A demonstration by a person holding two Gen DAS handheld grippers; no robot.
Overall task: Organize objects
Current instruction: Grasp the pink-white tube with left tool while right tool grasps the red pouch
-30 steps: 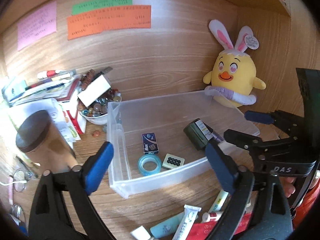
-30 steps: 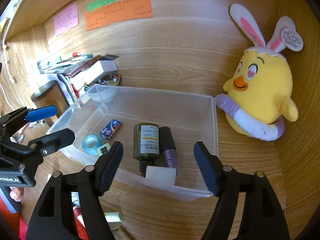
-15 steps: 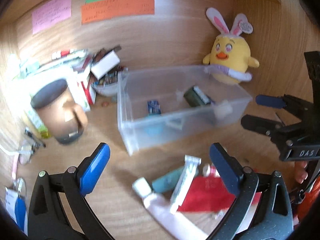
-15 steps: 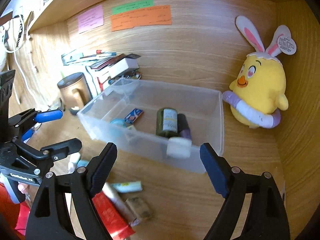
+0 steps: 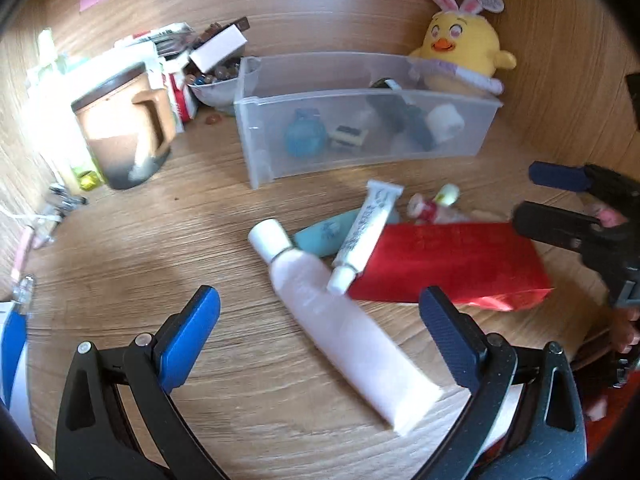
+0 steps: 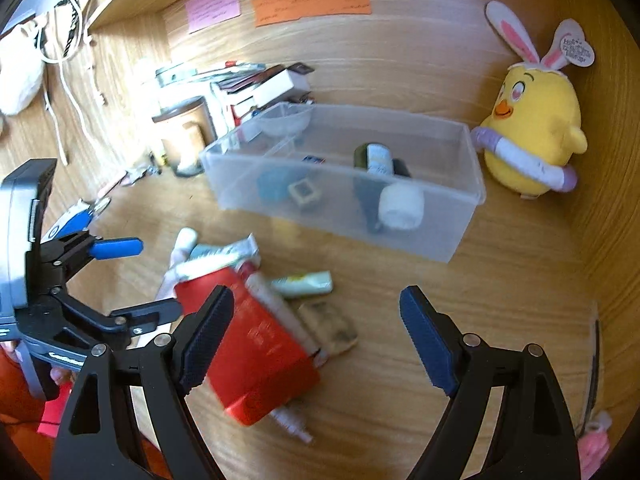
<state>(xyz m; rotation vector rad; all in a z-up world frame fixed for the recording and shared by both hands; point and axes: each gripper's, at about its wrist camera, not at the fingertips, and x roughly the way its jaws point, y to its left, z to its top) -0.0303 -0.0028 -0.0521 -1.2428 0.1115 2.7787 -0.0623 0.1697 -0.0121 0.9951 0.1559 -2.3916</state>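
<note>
A clear plastic bin (image 5: 360, 148) stands at the back of the wooden desk, holding a blue tape roll (image 5: 304, 138), a dark bottle (image 6: 370, 158) and a white roll (image 6: 400, 206). In front of it lies a pile: a pale pink tube (image 5: 340, 332), a small white tube (image 5: 366, 236), a teal tube (image 5: 328, 236) and a red box (image 5: 452, 264). My left gripper (image 5: 320, 312) is open just above the pink tube, not touching it. My right gripper (image 6: 316, 300) is open over the red box (image 6: 260, 360) and a brown packet (image 6: 332, 328), holding nothing.
A yellow chick plush (image 5: 464, 44) sits against the right wall behind the bin. A brown mug (image 5: 124, 120), a bowl of beads (image 5: 212, 84) and stacked papers (image 6: 240, 80) crowd the back left. Bare desk lies right of the pile (image 6: 500, 300).
Both grippers have drawn back from the bin and sunk toward the desk. The pile of tubes and the red box has come into view. The right jaws stand slightly wider.
</note>
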